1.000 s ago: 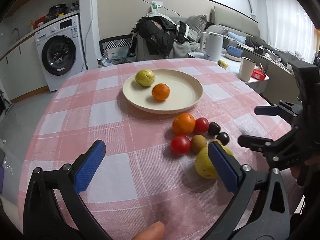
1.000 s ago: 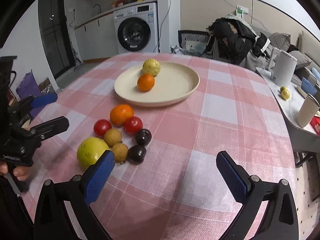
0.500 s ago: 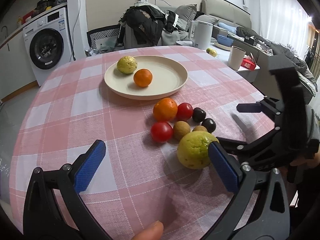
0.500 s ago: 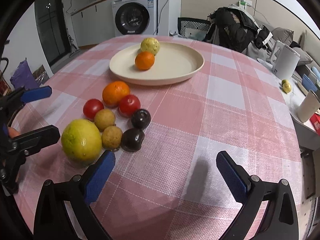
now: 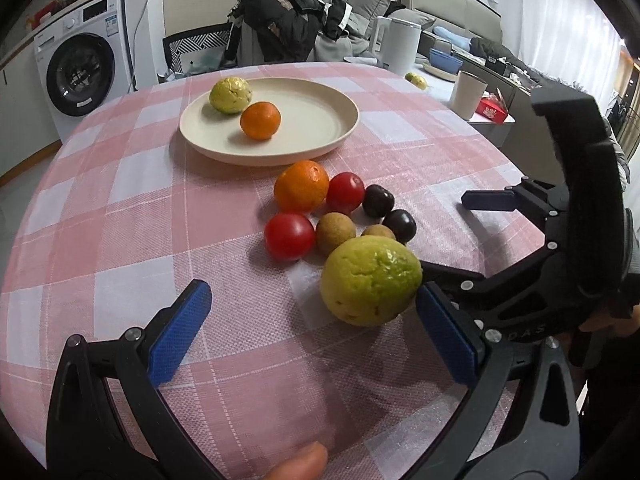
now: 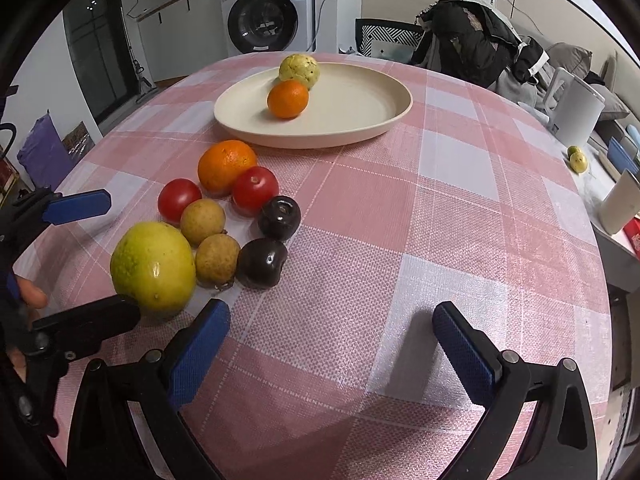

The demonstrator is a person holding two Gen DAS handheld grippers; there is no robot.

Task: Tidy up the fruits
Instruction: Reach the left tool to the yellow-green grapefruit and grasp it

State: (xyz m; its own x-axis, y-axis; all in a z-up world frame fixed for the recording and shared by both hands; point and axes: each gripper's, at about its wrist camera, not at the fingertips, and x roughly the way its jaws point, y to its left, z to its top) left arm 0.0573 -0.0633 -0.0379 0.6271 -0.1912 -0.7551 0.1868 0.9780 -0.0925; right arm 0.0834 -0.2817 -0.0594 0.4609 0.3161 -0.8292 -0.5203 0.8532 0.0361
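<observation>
Nearer now: round, dimpled yellow-green guava (image 5: 370, 282)

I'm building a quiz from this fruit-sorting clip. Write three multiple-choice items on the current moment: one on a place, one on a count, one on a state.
1. Where does the large yellow-green guava lie?
A. on the cream round plate
B. on the pink checked tablecloth, at the near end of the fruit cluster
C. on the side table

2. How many fruits are on the cream round plate?
A. two
B. four
C. none

3. How do the jaws of the left gripper stand?
A. shut on a tomato
B. shut on nothing
C. open, holding nothing

Answers:
1 B: it rests on the pink checked tablecloth, beside the small brown fruits.
2 A: only a small orange and a bumpy yellow-green fruit sit there.
3 C: its blue pads are wide apart, with the guava just off the right-hand pad.
</observation>
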